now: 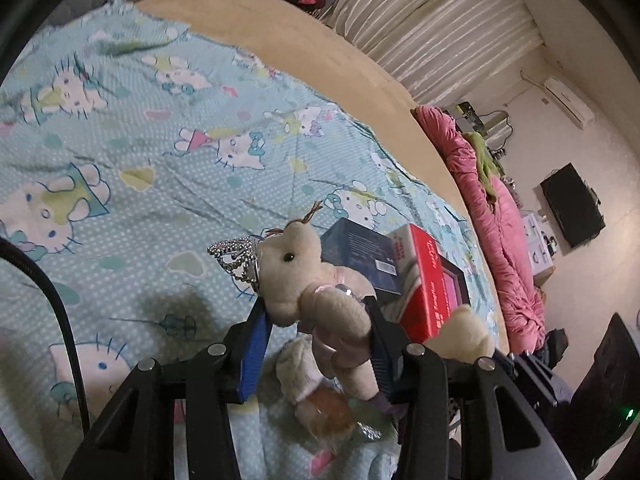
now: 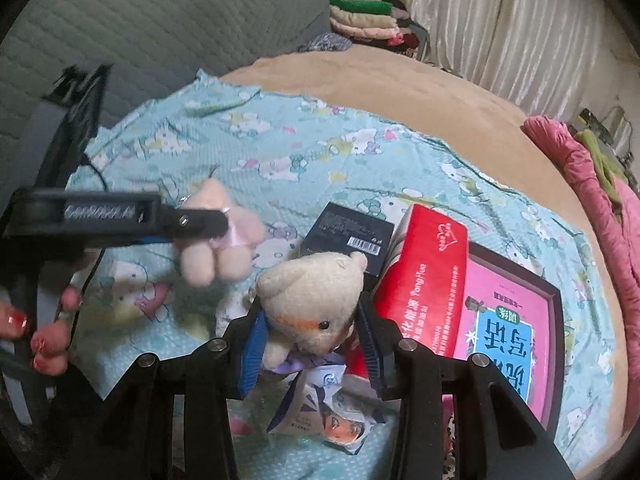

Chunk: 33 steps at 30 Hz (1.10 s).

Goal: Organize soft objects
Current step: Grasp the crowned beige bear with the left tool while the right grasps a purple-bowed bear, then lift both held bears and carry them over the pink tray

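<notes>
Left gripper (image 1: pixel 316 320) clamped on a crowned teddy (image 1: pixel 304 280) above the cartoon sheet (image 1: pixel 120 152), right gripper (image 2: pixel 308 332) clamped on a cream bear (image 2: pixel 312 292), only the right view showing the pink book (image 2: pixel 504 320) at 3 o'clock, snack packet (image 2: pixel 332 412) at 6, red-nailed hand (image 2: pixel 44 328) at 9

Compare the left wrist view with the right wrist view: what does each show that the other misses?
Left wrist only: the crown on the bear in the left claw, and a wall TV.

Right wrist only: the person's hand, the pink book, and a snack packet below the right claw.

Both: the cartoon sheet, the red box, the dark box, and each claw gripping a plush bear.
</notes>
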### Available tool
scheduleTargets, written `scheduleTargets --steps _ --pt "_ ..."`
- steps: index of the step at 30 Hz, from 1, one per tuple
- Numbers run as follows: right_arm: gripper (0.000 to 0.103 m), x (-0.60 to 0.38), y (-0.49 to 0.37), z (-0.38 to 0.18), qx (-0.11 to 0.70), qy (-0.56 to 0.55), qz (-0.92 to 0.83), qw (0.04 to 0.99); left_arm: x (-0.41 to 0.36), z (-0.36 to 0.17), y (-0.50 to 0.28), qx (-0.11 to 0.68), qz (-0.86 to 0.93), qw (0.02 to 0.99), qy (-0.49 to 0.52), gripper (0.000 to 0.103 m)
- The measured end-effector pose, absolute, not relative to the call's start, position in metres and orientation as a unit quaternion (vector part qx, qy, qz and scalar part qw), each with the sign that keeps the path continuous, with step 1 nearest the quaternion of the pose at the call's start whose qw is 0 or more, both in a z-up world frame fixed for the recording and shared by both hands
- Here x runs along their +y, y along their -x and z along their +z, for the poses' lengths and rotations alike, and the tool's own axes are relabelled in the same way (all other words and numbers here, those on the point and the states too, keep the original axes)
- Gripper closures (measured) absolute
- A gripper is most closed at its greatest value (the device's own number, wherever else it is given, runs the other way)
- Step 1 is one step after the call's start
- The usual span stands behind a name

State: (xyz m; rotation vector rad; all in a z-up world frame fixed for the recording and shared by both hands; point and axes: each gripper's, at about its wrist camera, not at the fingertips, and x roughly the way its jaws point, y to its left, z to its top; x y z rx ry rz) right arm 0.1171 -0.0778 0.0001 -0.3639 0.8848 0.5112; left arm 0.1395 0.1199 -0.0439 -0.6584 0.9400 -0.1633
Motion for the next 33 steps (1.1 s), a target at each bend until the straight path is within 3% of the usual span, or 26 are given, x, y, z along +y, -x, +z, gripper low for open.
scheduleTargets --steps 33 --pt "0.060 -0.174 -0.084 0.073 0.355 0.048 0.222 0.907 0.022 0.040 -0.081 0.430 -0.083 0.881 0.177 0.058"
